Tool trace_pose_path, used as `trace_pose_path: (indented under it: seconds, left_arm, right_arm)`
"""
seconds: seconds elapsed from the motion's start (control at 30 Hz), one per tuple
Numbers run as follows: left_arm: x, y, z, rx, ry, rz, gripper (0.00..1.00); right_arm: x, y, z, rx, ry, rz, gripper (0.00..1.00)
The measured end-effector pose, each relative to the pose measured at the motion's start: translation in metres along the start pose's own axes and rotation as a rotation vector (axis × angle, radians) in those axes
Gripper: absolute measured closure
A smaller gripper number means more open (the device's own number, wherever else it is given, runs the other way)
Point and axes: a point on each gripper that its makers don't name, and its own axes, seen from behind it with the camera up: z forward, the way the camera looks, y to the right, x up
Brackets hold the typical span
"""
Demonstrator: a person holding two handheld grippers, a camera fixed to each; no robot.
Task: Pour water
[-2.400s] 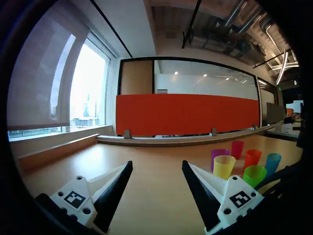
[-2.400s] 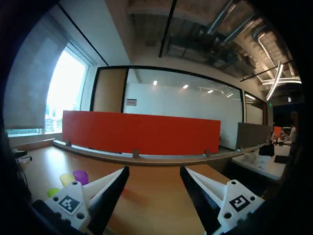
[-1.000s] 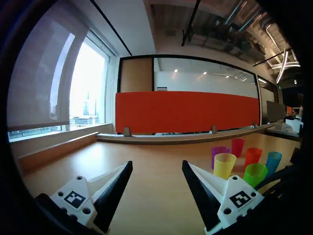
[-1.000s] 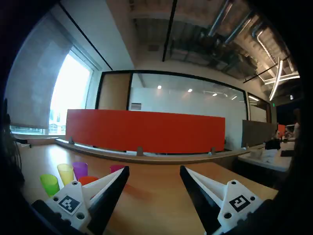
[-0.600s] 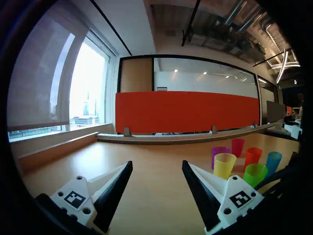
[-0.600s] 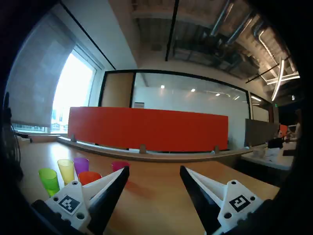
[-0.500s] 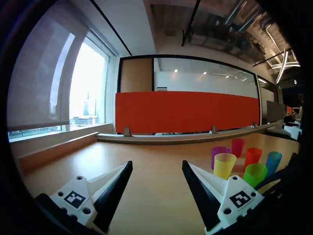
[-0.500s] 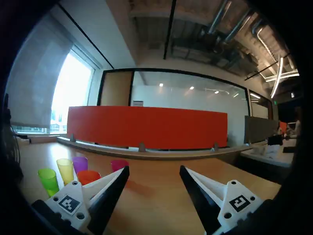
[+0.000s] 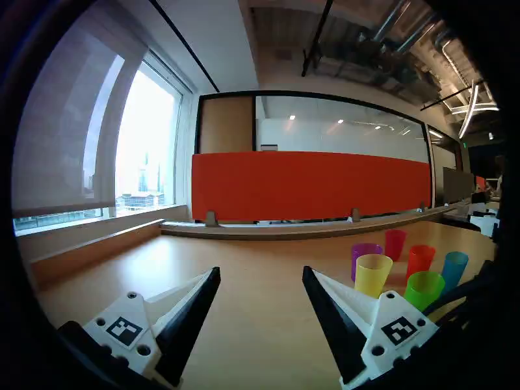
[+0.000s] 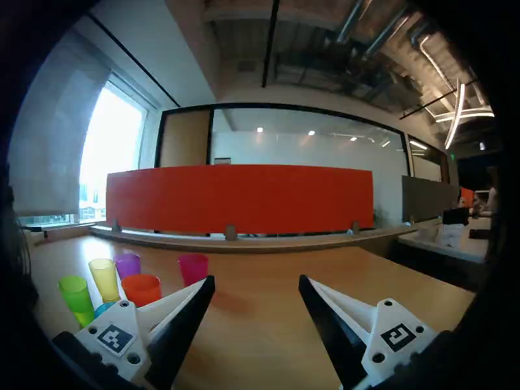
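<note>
The left gripper (image 9: 260, 270) is held low and level over the table (image 9: 260, 344). Its fingers are spread wide with only bare wood between them, and it grips nothing. Just off its right finger stand the yellow cup (image 9: 372, 275) and green cup (image 9: 422, 290). Behind them are the purple cup (image 9: 364, 252), orange cup (image 9: 420, 260) and blue cup (image 9: 453, 270), with the pink cup (image 9: 394, 244) farthest. All are upright and close together; whether any holds water cannot be told. Ahead and to the left the tabletop lies open up to a raised ledge (image 9: 97, 250) under the window (image 9: 146, 162).

The right gripper (image 10: 255, 278) has the same low, level pose, equally wide open and empty. The cups sit off its left finger, the pink one nearest the fingertip. Ahead and to the right the wood runs free to the table's edge. Farthest off, a red screen (image 10: 240, 198) stands across the table's back edge.
</note>
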Motion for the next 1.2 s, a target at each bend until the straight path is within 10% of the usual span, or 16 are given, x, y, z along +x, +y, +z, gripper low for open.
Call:
trace_pose_path:
  seconds: [1.2]
  left_arm:
    - [0.0001, 0.0004, 0.0004, 0.0, 0.0, 0.0, 0.06]
  right_arm:
    - [-0.0027, -0.0034, 0.0029, 0.023, -0.015, 0.001, 0.0]
